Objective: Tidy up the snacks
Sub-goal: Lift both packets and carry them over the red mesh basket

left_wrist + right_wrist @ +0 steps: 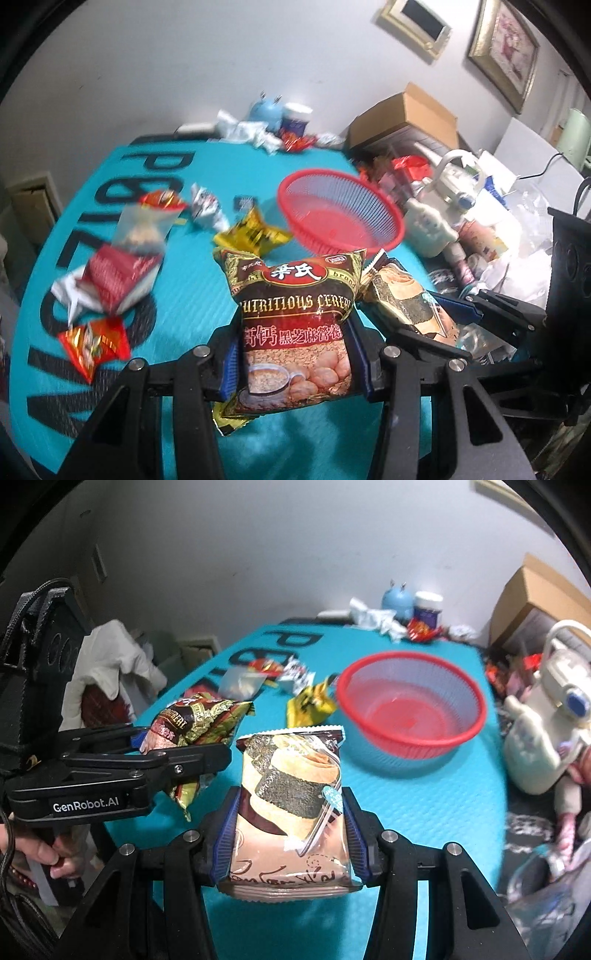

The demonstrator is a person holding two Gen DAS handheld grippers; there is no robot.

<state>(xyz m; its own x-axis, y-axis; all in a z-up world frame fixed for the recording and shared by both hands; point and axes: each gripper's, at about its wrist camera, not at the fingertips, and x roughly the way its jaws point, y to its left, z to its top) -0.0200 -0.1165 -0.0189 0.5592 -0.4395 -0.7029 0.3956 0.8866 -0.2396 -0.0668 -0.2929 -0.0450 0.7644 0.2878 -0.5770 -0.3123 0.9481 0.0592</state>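
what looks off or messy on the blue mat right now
The red basket is empty, while loose packets lie scattered on the blue mat, including a yellow packet crumpled beside its rim. The cereal packet and seaweed roll packet are each held in fingers, not binned.

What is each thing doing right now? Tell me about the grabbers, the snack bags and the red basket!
left gripper: shut on the cereal packet
cereal packet: held upright, off the mat
right gripper: shut on the seaweed roll packet
seaweed roll packet: held upright, off the mat
red basket: empty, on the mat
yellow packet: loose on the mat, beside the basket
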